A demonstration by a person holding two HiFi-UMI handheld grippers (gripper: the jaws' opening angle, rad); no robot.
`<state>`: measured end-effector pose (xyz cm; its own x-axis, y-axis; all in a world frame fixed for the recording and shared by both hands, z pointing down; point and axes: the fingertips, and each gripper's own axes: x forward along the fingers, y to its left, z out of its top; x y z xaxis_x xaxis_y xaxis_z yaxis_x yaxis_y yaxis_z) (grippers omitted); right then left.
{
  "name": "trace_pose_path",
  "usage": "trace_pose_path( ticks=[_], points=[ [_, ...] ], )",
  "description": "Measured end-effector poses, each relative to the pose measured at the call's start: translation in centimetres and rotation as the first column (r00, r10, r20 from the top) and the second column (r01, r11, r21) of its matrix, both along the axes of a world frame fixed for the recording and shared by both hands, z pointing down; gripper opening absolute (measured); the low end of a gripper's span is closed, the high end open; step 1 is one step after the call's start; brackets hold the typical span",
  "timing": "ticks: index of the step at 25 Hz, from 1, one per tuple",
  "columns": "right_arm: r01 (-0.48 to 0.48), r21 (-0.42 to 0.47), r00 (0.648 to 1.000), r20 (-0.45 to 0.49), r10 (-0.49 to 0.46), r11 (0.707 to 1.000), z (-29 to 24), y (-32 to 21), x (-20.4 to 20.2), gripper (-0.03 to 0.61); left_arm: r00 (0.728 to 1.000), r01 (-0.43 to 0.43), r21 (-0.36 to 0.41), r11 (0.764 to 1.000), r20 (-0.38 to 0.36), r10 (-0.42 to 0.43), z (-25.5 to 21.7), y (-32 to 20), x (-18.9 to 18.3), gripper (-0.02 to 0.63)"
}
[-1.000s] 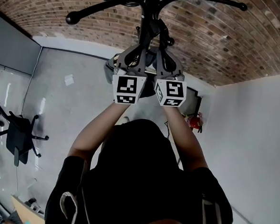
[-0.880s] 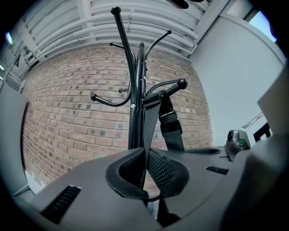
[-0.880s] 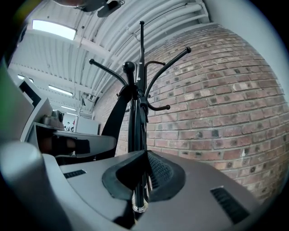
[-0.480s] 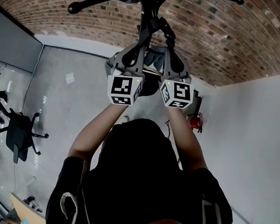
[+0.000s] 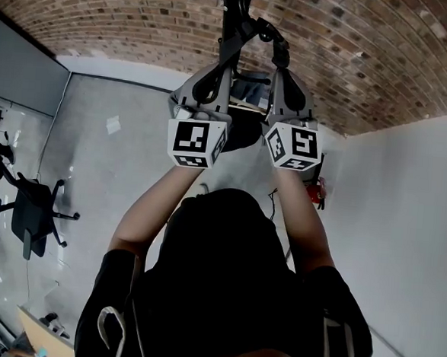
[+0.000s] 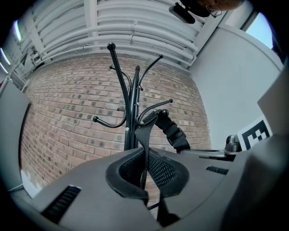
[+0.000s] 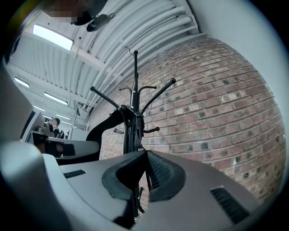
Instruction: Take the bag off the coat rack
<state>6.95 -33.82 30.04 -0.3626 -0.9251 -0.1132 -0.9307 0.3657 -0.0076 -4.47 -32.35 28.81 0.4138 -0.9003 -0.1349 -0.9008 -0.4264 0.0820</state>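
The black coat rack (image 5: 233,26) stands against the brick wall, its hooks spreading overhead. A black webbing bag strap (image 6: 143,140) runs up over a ball-tipped hook (image 6: 163,113) and carries a padded part with a buckle (image 6: 175,133). My left gripper (image 6: 145,155) is shut on this strap just below the hook. My right gripper (image 7: 145,158) is shut on a thin strap edge (image 7: 135,131) close to the rack pole (image 7: 134,90). From the head view, both grippers (image 5: 220,67) (image 5: 281,63) are raised side by side at the pole. The bag's body (image 5: 249,92) shows only partly between them.
A white wall (image 5: 403,225) closes the right side and the brick wall (image 5: 355,46) lies behind the rack. A black office chair (image 5: 30,214) stands on the grey floor at the left. A red fire extinguisher (image 5: 314,192) sits by the white wall. A person (image 7: 55,127) stands far off.
Both grippers have risen along the rack pole. The right one has swung out to the right, lifting its strap, and the gap between the two cubes has widened.
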Motion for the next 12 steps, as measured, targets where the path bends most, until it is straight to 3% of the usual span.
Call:
trace_pose_path(
  ticks=[12],
  points=[
    [-0.033, 0.063, 0.997, 0.073, 0.028, 0.998, -3.3, 0.8, 2.6, 0.023, 0.999, 0.022, 0.053, 0.998, -0.047, -0.019, -3.2, 1.0, -1.1, 0.023]
  ],
)
